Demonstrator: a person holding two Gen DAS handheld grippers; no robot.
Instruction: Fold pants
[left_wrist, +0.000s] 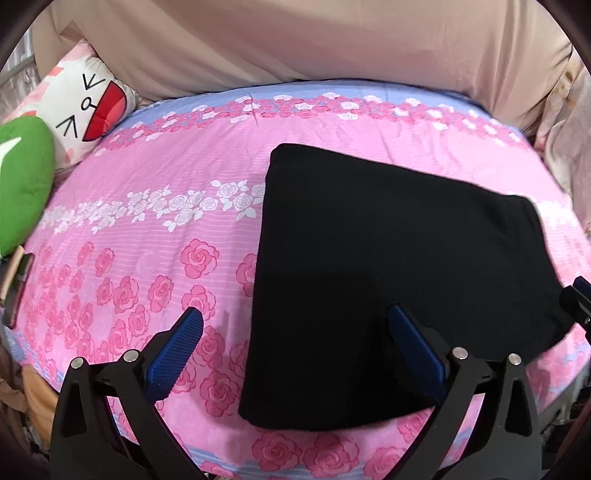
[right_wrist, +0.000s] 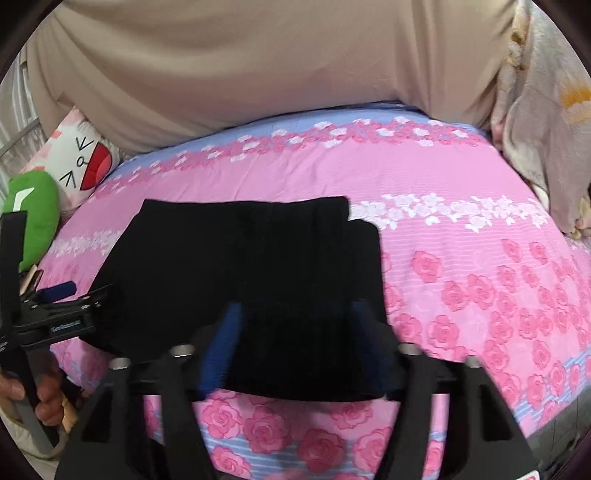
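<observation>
The black pants (left_wrist: 388, 266) lie folded into a flat rectangle on the pink rose-print bed sheet (left_wrist: 147, 221). My left gripper (left_wrist: 295, 325) is open and empty, straddling the folded pants' near left edge from above. In the right wrist view the pants (right_wrist: 240, 258) lie in the middle, with a second layer stepped out at the right. My right gripper (right_wrist: 295, 314) is open and empty over their near edge. The left gripper also shows at the left edge of the right wrist view (right_wrist: 55, 299), held by a hand.
A green plush (left_wrist: 22, 192) and a white face-print cushion (left_wrist: 85, 110) sit at the bed's far left. A beige curtain (left_wrist: 295, 44) hangs behind. A floral quilt (right_wrist: 546, 110) is piled at the right. A phone-like object (left_wrist: 14, 284) lies at the left edge.
</observation>
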